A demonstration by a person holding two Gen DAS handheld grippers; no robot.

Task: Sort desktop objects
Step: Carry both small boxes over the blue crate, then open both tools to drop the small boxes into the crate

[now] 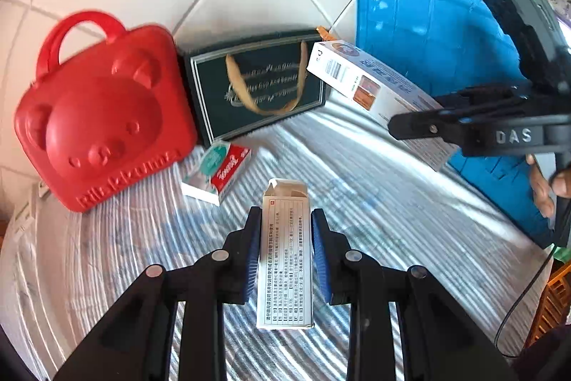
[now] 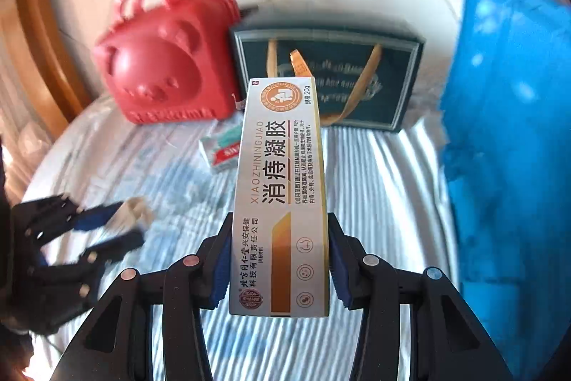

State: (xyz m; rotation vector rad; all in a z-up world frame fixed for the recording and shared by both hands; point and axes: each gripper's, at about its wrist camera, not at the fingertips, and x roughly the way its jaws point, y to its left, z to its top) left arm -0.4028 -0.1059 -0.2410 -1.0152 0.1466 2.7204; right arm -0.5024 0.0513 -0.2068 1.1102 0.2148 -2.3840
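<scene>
**Both boxes gripped, off the table**

Left gripper point(image 1: 285, 249) pinches the small box point(image 1: 285, 259) mid-length; right gripper point(image 2: 276, 263) clamps the ointment box point(image 2: 280, 199) at its lower half. Judging both light, thin card, crushable; I'd hold the long sides gently. Blue bin point(image 1: 428, 34) lies beyond.

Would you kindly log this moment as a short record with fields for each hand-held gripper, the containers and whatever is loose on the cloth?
left hand-held gripper: shut on narrow white box
right hand-held gripper: shut on long ointment box
containers at back: red bear case, dark gift bag, blue bin
loose on striped cloth: small red-and-green box, in front of the bear case
</scene>
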